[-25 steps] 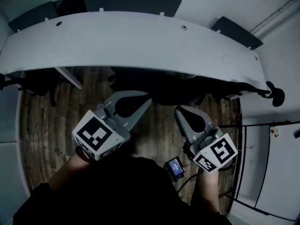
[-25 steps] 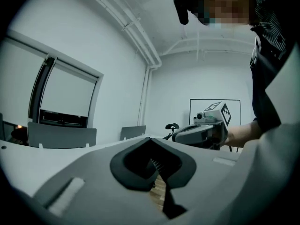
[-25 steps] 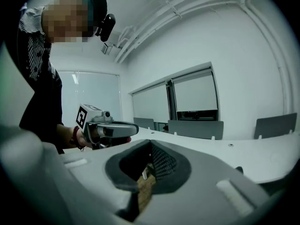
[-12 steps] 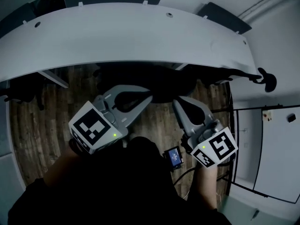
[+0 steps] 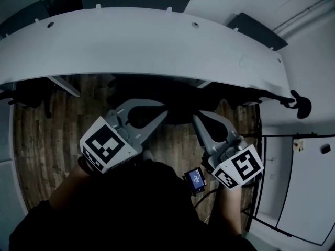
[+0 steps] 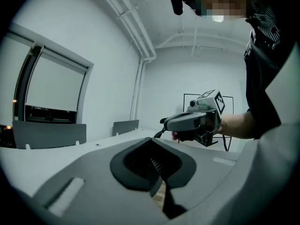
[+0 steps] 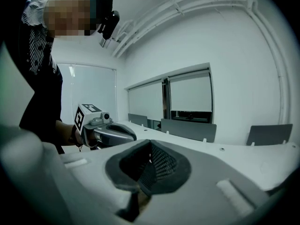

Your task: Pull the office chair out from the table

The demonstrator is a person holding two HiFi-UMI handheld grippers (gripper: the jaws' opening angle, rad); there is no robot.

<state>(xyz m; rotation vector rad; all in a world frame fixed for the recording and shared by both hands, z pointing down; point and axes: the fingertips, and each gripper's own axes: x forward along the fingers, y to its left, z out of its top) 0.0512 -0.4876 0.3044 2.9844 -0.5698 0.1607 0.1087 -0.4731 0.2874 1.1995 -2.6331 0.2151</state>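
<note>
With jaws together and empty, the left gripper [image 5: 163, 112] and right gripper [image 5: 198, 121] should open, then grip the chair [image 5: 180, 97] under the table [image 5: 157, 46] evenly.

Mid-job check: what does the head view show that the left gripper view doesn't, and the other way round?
Head view only: the dark office chair tucked under the table edge, the wooden plank floor and a small blue-screen device. Left gripper view only: the blind-covered window and white ceiling pipes. Both: the curved white table and the right tongs, shut.
</note>
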